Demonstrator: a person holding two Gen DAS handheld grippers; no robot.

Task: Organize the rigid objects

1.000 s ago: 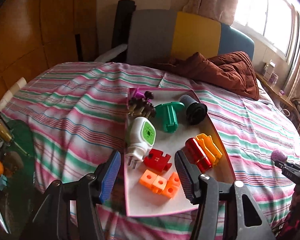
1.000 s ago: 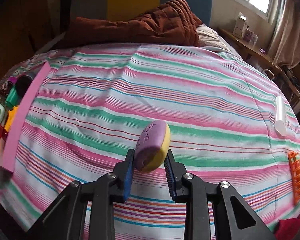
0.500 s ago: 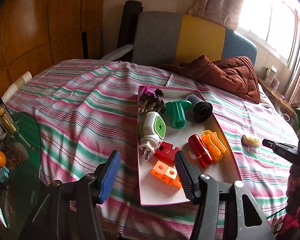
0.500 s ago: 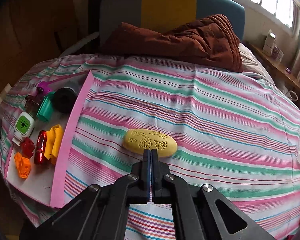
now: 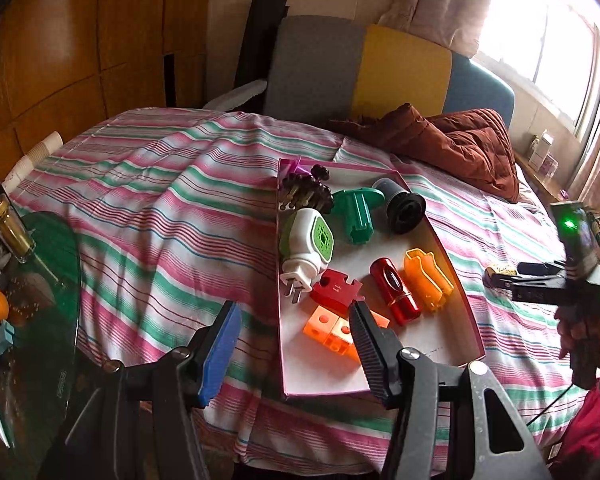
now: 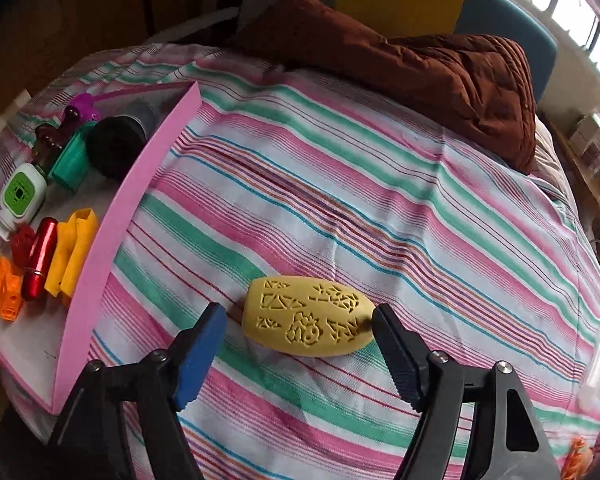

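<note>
While the right gripper [image 6: 296, 344] stands with its jaws spread, having just been opening, the yellow oval block [image 6: 308, 322] lies flat on the striped bedspread [image 6: 380, 208] between the two fingers; the pad on one side is at or very near the block's end, the other pad stands clear, and nothing is gripped. To this gripper's left sits the pink tray [image 6: 96, 264], its raised wall just beside the block's resting place. The left gripper [image 5: 292, 348] hangs with jaws parted and empty over the tray's near corner, straddling the tray's near-left edge, one finger in front of the orange cubes [image 5: 328, 330], with the red cylinder [image 5: 394, 292], the orange clip [image 5: 426, 280], the red puzzle piece [image 5: 334, 290] and the white plug [image 5: 306, 246] just beyond it. Judged risks: the block spans the opening lengthwise, so a closing grip across its long axis may pinch only the rounded ends and squirt it out; the soft cover may let it tilt or roll under a push; a low carry toward the tray could catch the wall. Open room lies ahead and to the right of the right gripper, where the bedspread is bare up to the brown quilt [image 6: 440, 60]; inside the tray, free floor remains at the near end, closest to the left gripper.
</note>
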